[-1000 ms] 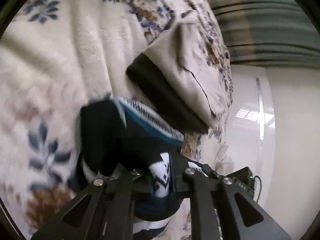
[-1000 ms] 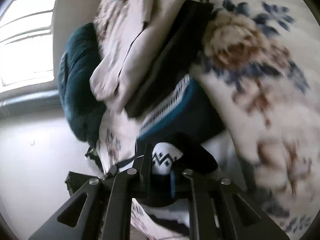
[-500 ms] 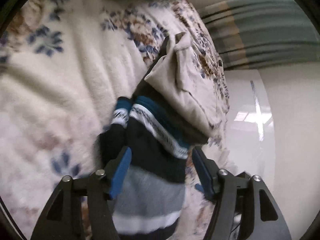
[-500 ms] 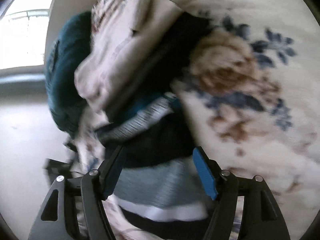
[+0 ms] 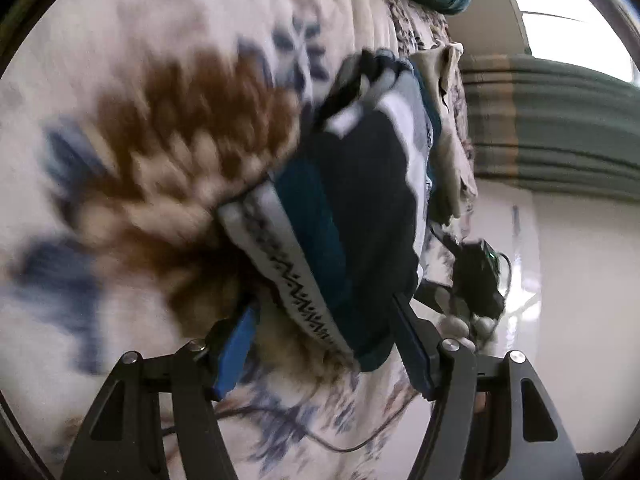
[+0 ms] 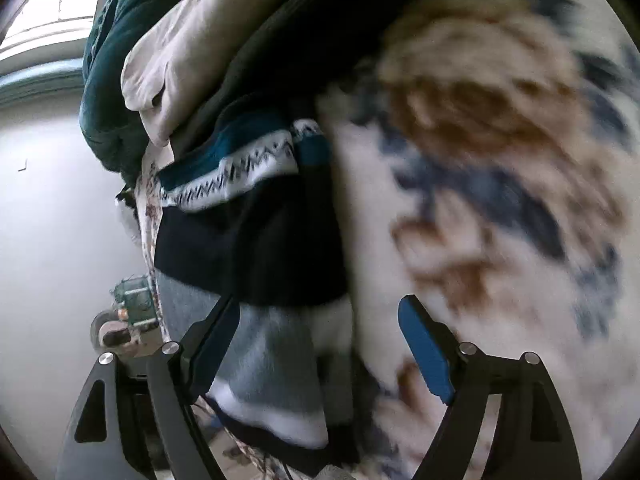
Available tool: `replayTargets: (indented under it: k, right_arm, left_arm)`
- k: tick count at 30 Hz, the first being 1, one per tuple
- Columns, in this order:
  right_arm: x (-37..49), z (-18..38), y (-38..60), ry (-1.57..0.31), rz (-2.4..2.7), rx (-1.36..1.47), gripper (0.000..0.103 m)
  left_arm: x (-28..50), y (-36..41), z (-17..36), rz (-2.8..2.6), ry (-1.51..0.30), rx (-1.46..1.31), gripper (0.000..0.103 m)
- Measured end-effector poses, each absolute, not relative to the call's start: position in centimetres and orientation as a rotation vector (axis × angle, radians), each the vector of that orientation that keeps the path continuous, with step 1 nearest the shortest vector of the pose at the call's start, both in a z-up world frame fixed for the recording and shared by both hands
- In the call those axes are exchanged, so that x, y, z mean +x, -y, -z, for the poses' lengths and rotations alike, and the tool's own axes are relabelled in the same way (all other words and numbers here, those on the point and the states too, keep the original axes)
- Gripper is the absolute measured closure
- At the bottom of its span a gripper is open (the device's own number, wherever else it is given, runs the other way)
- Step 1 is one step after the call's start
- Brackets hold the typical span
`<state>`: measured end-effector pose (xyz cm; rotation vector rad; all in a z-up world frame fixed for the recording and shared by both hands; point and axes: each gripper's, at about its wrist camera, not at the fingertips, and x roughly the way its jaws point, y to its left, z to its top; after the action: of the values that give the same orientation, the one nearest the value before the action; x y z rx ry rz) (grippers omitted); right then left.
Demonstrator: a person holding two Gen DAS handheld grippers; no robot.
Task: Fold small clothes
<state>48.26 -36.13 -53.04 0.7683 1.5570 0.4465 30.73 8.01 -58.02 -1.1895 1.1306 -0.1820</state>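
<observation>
Released within the last second: clamped a moment ago on the patterned knit sock [image 5: 352, 216], now let go, blue pads spread wide on both sides. Left gripper [image 5: 324, 344] wide open, holding nothing, with the near end of the sock lying between the spread fingers and seemingly no pad pressing on it. Right gripper [image 6: 320, 340] likewise wide open and empty, the grey-and-white end of the sock [image 6: 256, 248] lying between its fingers, nearer the left-hand pad, the right-hand pad over bare floral blanket [image 6: 500, 160]. Folded bundle now resting flat on the blanket [image 5: 160, 140], directly ahead of each gripper, pressed up against a beige garment [image 5: 452, 128] and a dark one beneath it on the far side. Judged from this: fold of this piece done and set down, ready for stacking or for the next item. Long axis running away from the left gripper, the zigzag-banded end nearest it and the white-striped end farthest; from the right gripper reversed, the grey-white end near and the zigzag band far. Heavy motion blur on the blanket; exact contact with the pads hard to confirm.
</observation>
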Motion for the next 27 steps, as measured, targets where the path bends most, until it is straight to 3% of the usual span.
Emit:
replayTargets:
  k: [8, 10, 11, 13, 19, 23, 25, 27]
  right_arm:
    - [53.2, 56.3, 31.5, -1.569, -0.616, 0.883, 0.017]
    - [53.2, 55.9, 30.3, -1.533, -0.634, 0.882, 0.048]
    - [53.0, 55.8, 29.9, -1.534, -0.617, 0.851, 0.076]
    - [51.8, 55.1, 29.9, -1.5, -0.597, 0.871, 0.083]
    - [42.4, 49.6, 31.0, -1.366, -0.474, 0.989, 0.087]
    - [32.8, 47.0, 30.9, -1.354, -0.372, 1.069, 0.088]
    - [28.6, 47.1, 30.7, -1.396, -0.305, 1.051, 0.087]
    - [25.4, 49.4, 30.3, -1.49, -0.222, 1.043, 0.079]
  left_arm:
    - [34.9, -6.5, 60.4, 0.073, -0.974, -1.256, 0.042]
    - [35.1, -7.1, 59.4, 0.076, -0.953, -1.264, 0.065]
    - [35.2, -7.4, 58.9, 0.081, -0.953, -1.266, 0.067]
    - [35.3, -8.5, 57.8, 0.107, -0.951, -1.269, 0.072]
    - [37.0, -13.7, 54.3, 0.223, -0.982, -1.244, 0.072]
    - [39.4, -14.9, 54.3, 0.312, -1.133, -1.08, 0.071]
    - [40.0, -14.6, 55.6, 0.307, -1.238, -0.986, 0.062]
    - [39.3, -14.2, 56.7, 0.285, -1.3, -0.923, 0.056]
